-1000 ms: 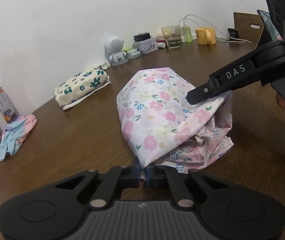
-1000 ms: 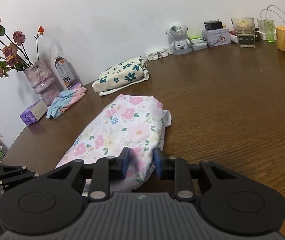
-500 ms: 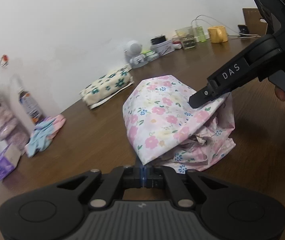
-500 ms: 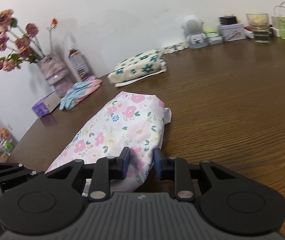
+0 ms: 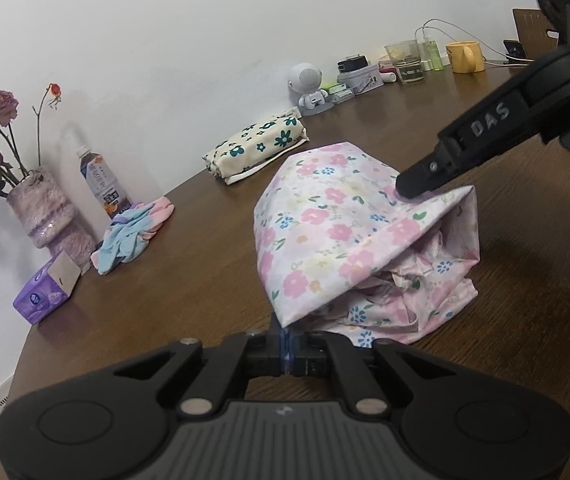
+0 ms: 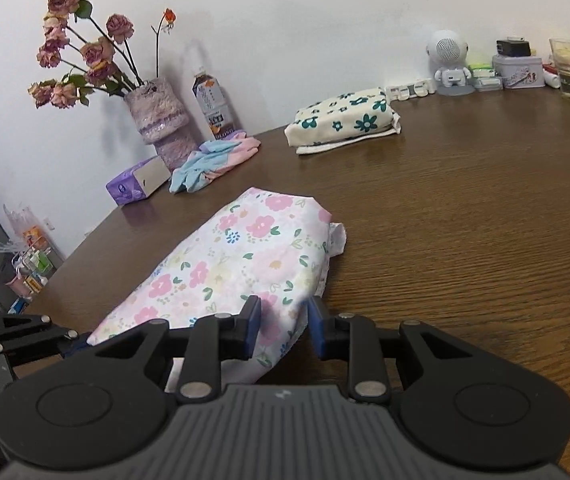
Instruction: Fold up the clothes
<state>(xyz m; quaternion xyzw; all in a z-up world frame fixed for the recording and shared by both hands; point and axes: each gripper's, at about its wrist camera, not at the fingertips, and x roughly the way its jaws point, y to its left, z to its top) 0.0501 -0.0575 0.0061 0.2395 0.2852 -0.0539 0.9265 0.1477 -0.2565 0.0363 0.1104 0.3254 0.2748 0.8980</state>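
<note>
A pink-flowered white cotton garment (image 5: 325, 224) lies half-folded at the middle of the brown wood-grain bench (image 6: 465, 208). The left gripper (image 5: 287, 346), pressed together, pinches its near corner. The right gripper (image 6: 285, 324) clamps a thick bunch of the opposite edge, lifting the top layer off the crumpled fabric beneath.

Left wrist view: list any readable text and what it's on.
"DAS": white letters on the right gripper.
Bottle label: print too blurred to read.
Purple tissue pack: round logo, no legible words.
Tin by the wall: too small to read.
</note>
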